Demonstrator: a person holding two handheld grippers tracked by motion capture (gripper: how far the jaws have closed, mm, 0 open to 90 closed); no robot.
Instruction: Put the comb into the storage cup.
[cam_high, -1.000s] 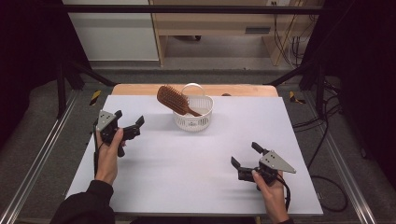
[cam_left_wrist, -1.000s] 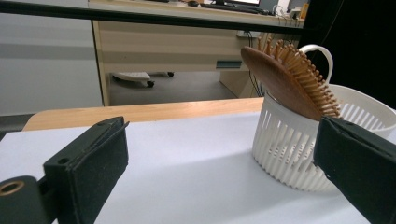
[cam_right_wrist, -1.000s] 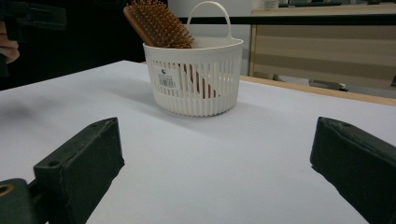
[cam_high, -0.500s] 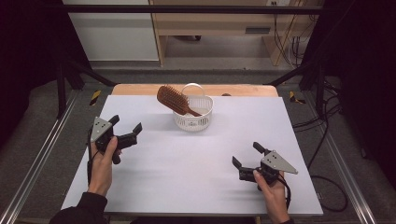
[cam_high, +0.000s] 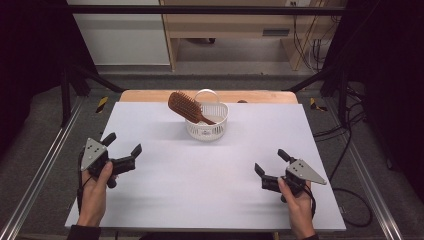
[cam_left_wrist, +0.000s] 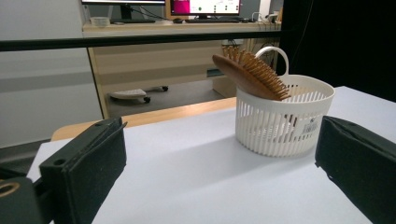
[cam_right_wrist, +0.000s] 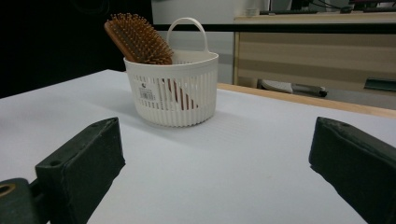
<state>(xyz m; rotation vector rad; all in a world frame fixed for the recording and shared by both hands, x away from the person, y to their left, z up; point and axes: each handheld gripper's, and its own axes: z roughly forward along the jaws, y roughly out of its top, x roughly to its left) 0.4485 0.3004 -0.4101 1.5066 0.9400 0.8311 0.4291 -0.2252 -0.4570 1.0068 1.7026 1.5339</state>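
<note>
A small white slotted basket (cam_high: 207, 131) with a loop handle stands at the far middle of the white table (cam_high: 200, 175). A brown wooden hairbrush (cam_high: 186, 107) stands in it, handle down, its bristled head sticking out over the left rim. The basket (cam_left_wrist: 280, 130) and brush (cam_left_wrist: 250, 74) lie ahead in the left gripper view, and the basket (cam_right_wrist: 175, 93) and brush (cam_right_wrist: 137, 39) likewise in the right gripper view. My left gripper (cam_high: 122, 143) rests open near the table's left edge, nothing between its jaws. My right gripper (cam_high: 271, 161) rests open at the front right, also holding nothing.
A wooden strip (cam_high: 150, 96) runs along the table's far edge. Metal rails (cam_high: 40, 175) flank the table on both sides. Behind it stand a wooden desk (cam_high: 240, 25) and cables on the floor (cam_high: 350, 130).
My left gripper has drawn back toward the table's front left, away from the basket. The right gripper has barely moved.
</note>
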